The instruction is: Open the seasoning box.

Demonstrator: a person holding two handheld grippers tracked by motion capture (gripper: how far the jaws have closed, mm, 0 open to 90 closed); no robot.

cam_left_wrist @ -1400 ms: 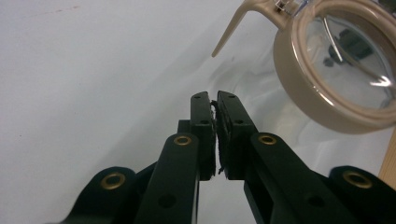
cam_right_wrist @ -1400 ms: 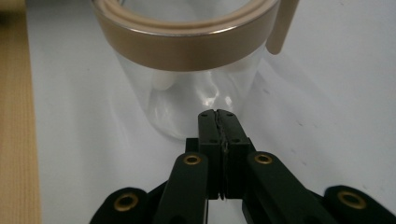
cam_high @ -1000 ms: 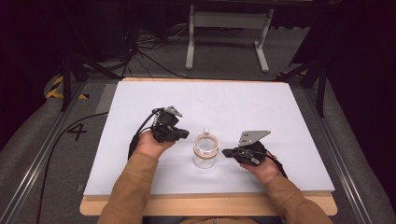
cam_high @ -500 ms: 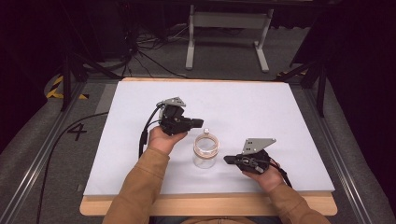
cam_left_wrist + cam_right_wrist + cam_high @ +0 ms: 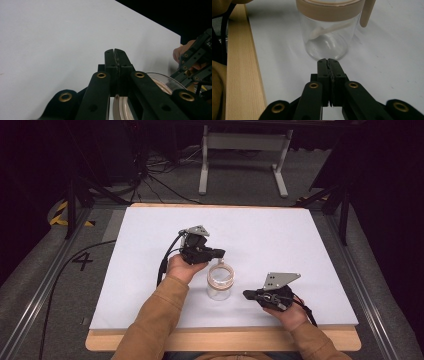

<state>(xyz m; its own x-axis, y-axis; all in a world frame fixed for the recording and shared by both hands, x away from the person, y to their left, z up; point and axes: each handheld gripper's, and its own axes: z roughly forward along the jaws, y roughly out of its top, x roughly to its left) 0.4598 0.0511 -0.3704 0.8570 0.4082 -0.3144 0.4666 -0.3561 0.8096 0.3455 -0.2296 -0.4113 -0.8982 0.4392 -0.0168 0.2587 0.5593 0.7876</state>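
Note:
A clear glass jar (image 5: 219, 289) with a tan lid ring (image 5: 221, 276) stands near the middle of the white table. In the right gripper view the jar (image 5: 328, 37) holds a pale spoon (image 5: 324, 31), and a tan tab (image 5: 367, 12) hangs from its lid. My left gripper (image 5: 220, 253) hovers just behind the jar's left rim, jaws shut on nothing (image 5: 115, 51); the lid (image 5: 162, 83) lies below and to its right. My right gripper (image 5: 247, 294) sits low to the right of the jar, shut and empty (image 5: 328, 60), its tip pointing at the jar's base, a short gap away.
The white tabletop (image 5: 280, 240) is bare around the jar. Its wooden front edge (image 5: 242, 75) runs close beside the right gripper. Cables (image 5: 165, 265) trail from the left gripper. A metal stand (image 5: 240, 150) and floor cables lie beyond the table.
The left gripper has moved right, toward the jar's rim. The right gripper has drawn back toward the table's near edge. The jar has stayed put.

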